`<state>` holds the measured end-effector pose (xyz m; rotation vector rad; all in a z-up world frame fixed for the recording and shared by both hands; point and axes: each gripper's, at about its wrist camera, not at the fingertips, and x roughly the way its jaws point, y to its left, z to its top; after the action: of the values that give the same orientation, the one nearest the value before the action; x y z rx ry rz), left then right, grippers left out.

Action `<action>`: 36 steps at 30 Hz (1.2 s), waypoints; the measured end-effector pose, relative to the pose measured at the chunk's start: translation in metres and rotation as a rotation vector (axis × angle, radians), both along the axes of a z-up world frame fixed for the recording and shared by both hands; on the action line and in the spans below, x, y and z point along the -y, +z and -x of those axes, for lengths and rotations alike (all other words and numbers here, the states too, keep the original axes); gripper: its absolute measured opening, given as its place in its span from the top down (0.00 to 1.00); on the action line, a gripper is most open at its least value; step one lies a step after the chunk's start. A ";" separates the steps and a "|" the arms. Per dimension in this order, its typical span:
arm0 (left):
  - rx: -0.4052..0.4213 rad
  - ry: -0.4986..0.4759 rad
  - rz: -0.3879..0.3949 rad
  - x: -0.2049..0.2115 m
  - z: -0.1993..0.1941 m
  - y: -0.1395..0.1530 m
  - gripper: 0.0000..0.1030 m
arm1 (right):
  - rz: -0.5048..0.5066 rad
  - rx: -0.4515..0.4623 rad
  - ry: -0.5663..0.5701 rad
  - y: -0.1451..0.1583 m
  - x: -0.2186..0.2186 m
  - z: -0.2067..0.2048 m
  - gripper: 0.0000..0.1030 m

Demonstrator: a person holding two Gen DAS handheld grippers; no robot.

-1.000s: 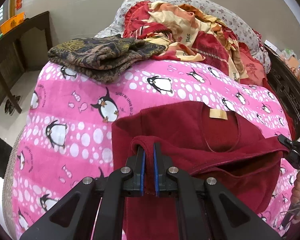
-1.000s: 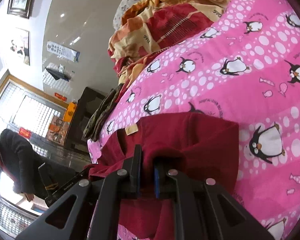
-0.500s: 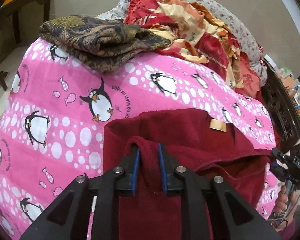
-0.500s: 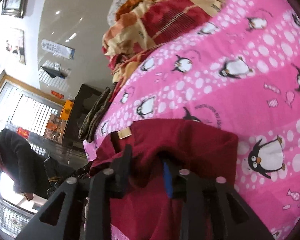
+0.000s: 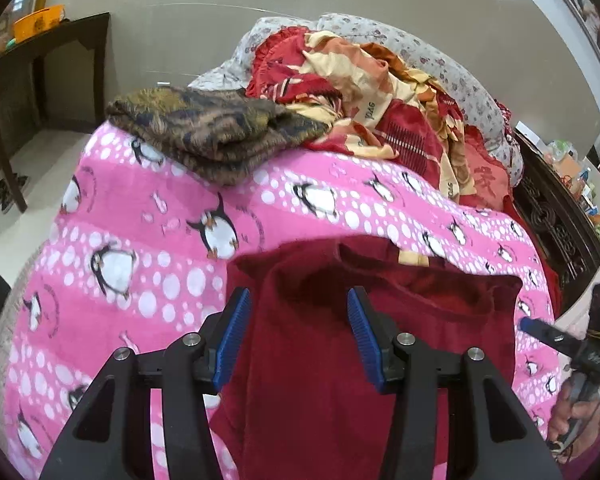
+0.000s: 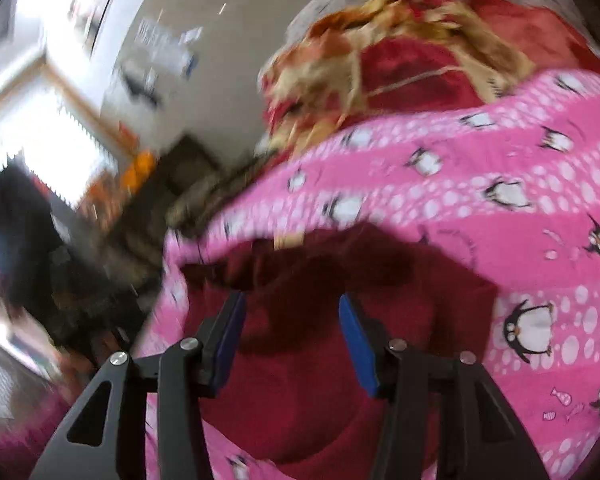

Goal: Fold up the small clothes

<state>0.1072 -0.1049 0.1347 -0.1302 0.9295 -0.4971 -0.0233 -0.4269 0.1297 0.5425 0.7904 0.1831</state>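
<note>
Ahead of both claws, the penguin blanket (image 5: 140, 248) carries the red garment (image 5: 340, 360). Left claw (image 5: 296, 332) and right claw (image 6: 288, 332), clamped on fabric a second ago, now gape, garment released between them: this fold looks laid.

Right wrist view blurred; maroon garment (image 6: 300, 380) perhaps cut off below.
</note>
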 end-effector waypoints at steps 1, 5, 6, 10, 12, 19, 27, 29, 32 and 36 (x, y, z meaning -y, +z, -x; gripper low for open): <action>-0.011 -0.006 -0.007 0.002 0.002 -0.006 0.71 | 0.037 -0.022 0.024 -0.005 -0.007 -0.004 0.49; -0.068 -0.020 -0.117 0.023 -0.006 -0.040 0.71 | 0.165 -0.090 0.033 -0.028 -0.020 -0.032 0.49; -0.078 -0.011 -0.131 0.026 -0.011 -0.046 0.71 | 0.182 -0.090 0.009 -0.029 -0.017 -0.036 0.49; -0.120 0.080 -0.146 0.028 -0.044 -0.062 0.71 | 0.194 -0.120 -0.149 -0.041 0.015 -0.067 0.53; -0.160 0.104 -0.140 0.025 -0.056 -0.069 0.71 | 0.166 -0.128 -0.182 -0.046 0.024 -0.076 0.58; -0.157 0.018 -0.113 0.010 -0.029 -0.055 0.71 | 0.134 -0.129 -0.200 -0.033 0.032 -0.056 0.57; -0.156 -0.076 -0.032 -0.035 0.042 -0.040 0.71 | 0.097 -0.142 -0.082 -0.025 0.004 0.067 0.48; -0.182 -0.092 -0.032 -0.043 0.054 -0.049 0.71 | 0.112 -0.177 -0.068 -0.038 -0.007 0.086 0.48; -0.212 -0.127 -0.035 -0.046 0.073 -0.062 0.71 | 0.113 -0.190 -0.047 -0.054 -0.018 0.101 0.48; -0.243 -0.173 -0.050 -0.040 0.084 -0.073 0.71 | 0.068 -0.189 -0.050 -0.069 -0.026 0.108 0.48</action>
<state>0.0231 -0.0651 0.0615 -0.0658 1.1967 -0.6270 -0.1311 -0.4004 0.0611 0.5191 0.9621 0.0590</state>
